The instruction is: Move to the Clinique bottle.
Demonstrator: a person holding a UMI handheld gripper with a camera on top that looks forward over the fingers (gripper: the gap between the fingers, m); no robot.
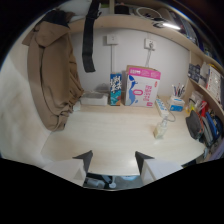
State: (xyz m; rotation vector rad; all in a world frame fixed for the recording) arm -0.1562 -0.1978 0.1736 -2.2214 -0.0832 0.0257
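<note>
**Two open fingers, one small bottle far off to the right**

Two fingers of our gripper (pixel 113 159) stand apart with nothing between them, low over the pale desk (pixel 100 135). Beyond them and to the right stands the Clinique bottle (pixel 161 129), small, pale and upright, apart from its neighbours. We risk tipping it if we arrive fast, or straying into the dark bag (pixel 196 125) just right of it.
</note>
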